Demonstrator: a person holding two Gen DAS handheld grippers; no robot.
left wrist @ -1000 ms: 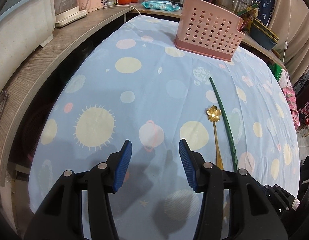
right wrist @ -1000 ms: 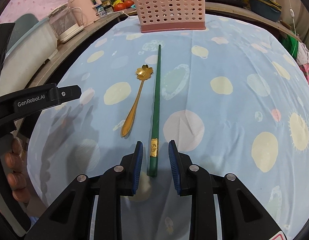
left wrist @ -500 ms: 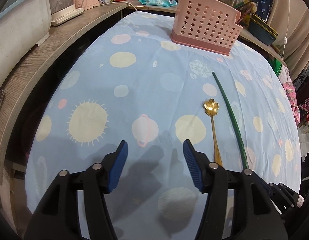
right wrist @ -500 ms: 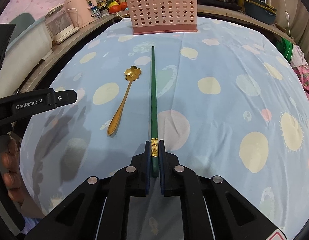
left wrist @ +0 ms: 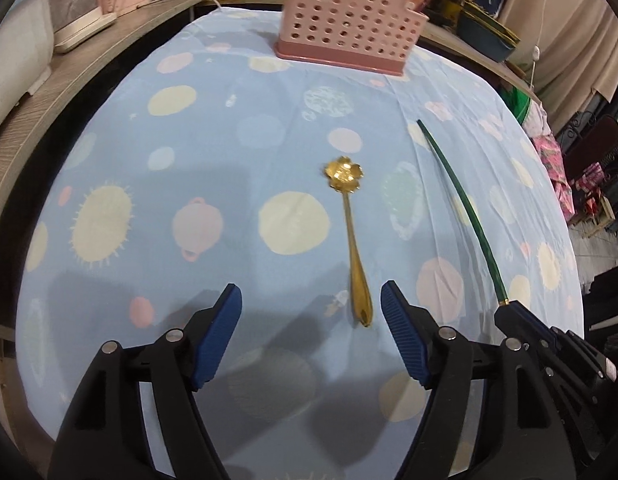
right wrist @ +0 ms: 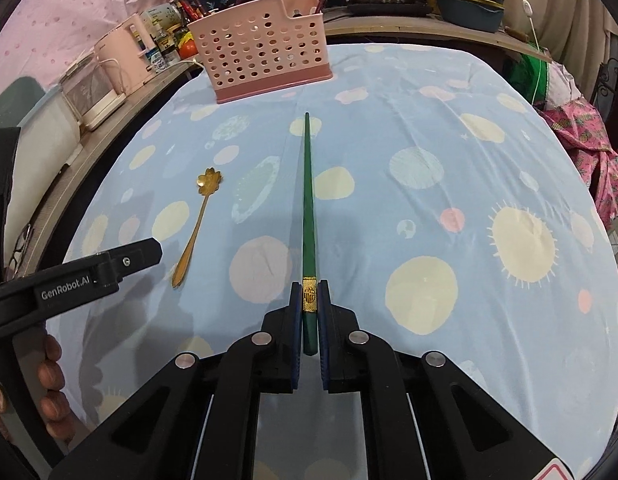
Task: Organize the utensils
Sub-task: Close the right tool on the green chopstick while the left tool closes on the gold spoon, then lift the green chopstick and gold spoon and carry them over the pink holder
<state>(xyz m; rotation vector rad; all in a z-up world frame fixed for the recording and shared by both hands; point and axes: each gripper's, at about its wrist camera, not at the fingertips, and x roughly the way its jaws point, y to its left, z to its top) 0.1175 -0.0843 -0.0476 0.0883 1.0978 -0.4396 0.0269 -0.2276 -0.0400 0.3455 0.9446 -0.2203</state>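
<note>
A green chopstick, slender and tapered, with a gold patterned band near its thick end, was clamped at that end between the closed pads of the right gripper. It pointed straight ahead toward a pink perforated utensil caddy, which stood upright at the far edge of the blue patterned tablecloth. A gold spoon, its bowl shaped like a flower, lay flat on the cloth to the left of the chopstick and apart from it, bowl toward the caddy. The tip of its handle lay just ahead of the right pad of the wide-spread left gripper.
</note>
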